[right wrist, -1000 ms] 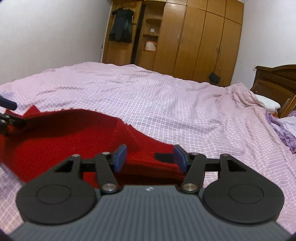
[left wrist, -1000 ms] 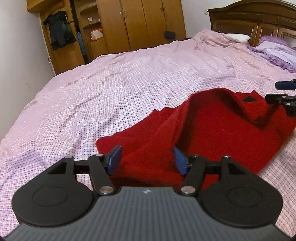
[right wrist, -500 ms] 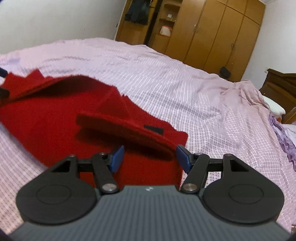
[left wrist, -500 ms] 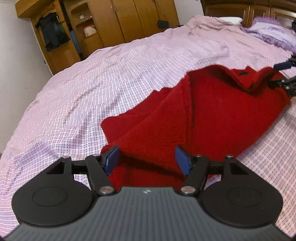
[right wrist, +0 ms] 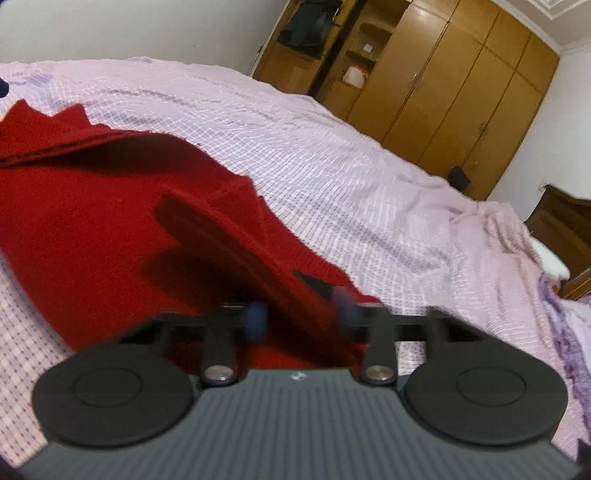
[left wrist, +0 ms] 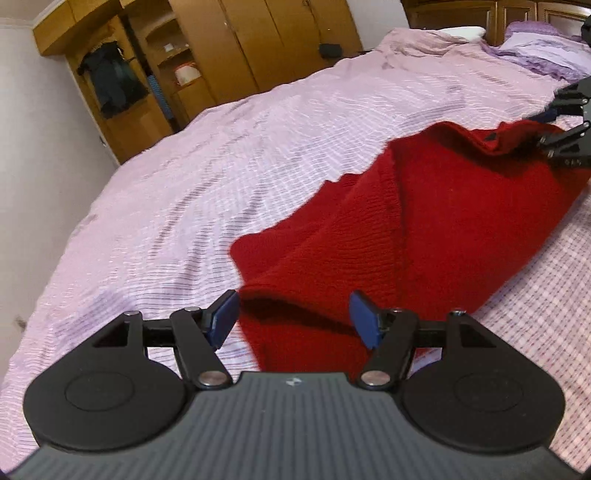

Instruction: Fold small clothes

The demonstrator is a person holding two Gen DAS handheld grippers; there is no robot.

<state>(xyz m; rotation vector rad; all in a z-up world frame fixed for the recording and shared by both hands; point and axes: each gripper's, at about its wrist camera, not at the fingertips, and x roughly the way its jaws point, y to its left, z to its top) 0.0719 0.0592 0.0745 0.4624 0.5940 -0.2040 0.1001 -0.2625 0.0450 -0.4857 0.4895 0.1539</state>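
Deep red knit garment (left wrist: 424, 229) across a pale pink bedsheet (left wrist: 221, 177) with a fine dark check. Black grippers, blue pads (left wrist: 223, 319). Honey-brown wardrobe (right wrist: 461, 96), dark wood headboard (left wrist: 480, 14), lilac pillow (left wrist: 546, 55), white walls.

Checked bedspread (left wrist: 258, 155), wooden wardrobe (right wrist: 461, 92), purple pillow (left wrist: 535, 55)
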